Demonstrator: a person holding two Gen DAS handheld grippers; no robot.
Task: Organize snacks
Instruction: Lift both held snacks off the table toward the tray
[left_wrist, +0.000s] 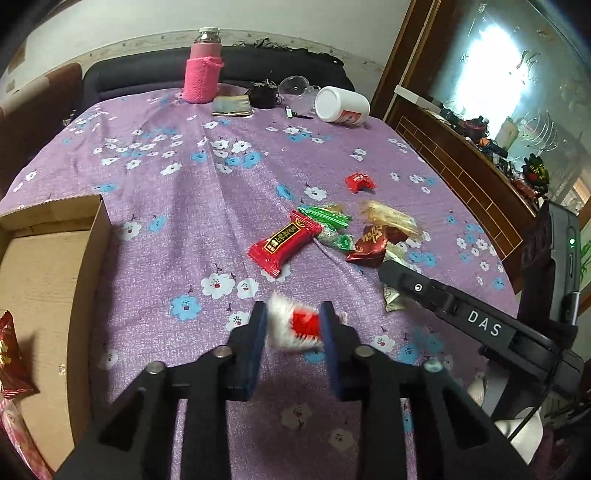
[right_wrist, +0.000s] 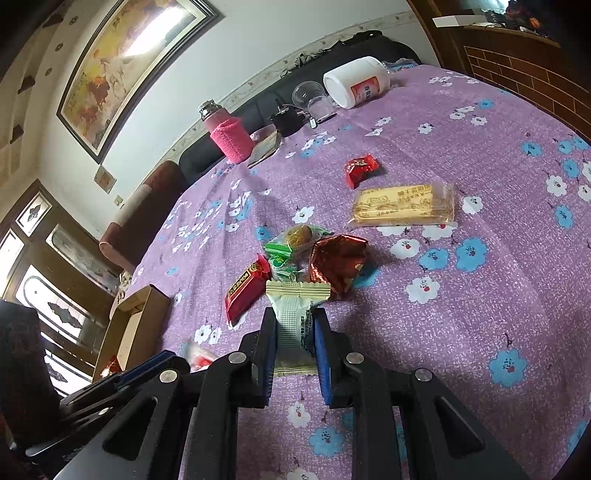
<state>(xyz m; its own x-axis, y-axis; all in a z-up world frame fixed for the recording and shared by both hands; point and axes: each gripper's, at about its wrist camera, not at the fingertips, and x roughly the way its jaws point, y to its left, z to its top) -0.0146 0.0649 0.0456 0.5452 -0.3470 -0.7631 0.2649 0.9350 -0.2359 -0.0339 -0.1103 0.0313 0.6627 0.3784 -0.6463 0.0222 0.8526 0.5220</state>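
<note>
My left gripper (left_wrist: 293, 321) is shut on a white and red snack packet (left_wrist: 301, 325), blurred, held just above the purple flowered cloth. My right gripper (right_wrist: 293, 325) is shut on a cream-white snack packet (right_wrist: 295, 321). Ahead lie a long red packet (left_wrist: 282, 243) (right_wrist: 245, 291), green packets (left_wrist: 328, 225) (right_wrist: 291, 247), a dark red foil packet (left_wrist: 373, 243) (right_wrist: 338, 262), a clear biscuit packet (left_wrist: 391, 218) (right_wrist: 402, 205) and a small red candy (left_wrist: 359, 182) (right_wrist: 362, 168). A cardboard box (left_wrist: 44, 280) (right_wrist: 136, 325) at the left holds a red packet (left_wrist: 11, 354).
At the table's far end stand a pink sleeved flask (left_wrist: 203, 66) (right_wrist: 227, 134), a toppled white jar (left_wrist: 341, 103) (right_wrist: 356, 81), a clear cup (left_wrist: 295, 88) (right_wrist: 312, 98) and a dark small object (left_wrist: 264, 94). A wooden cabinet (left_wrist: 461, 162) runs along the right edge.
</note>
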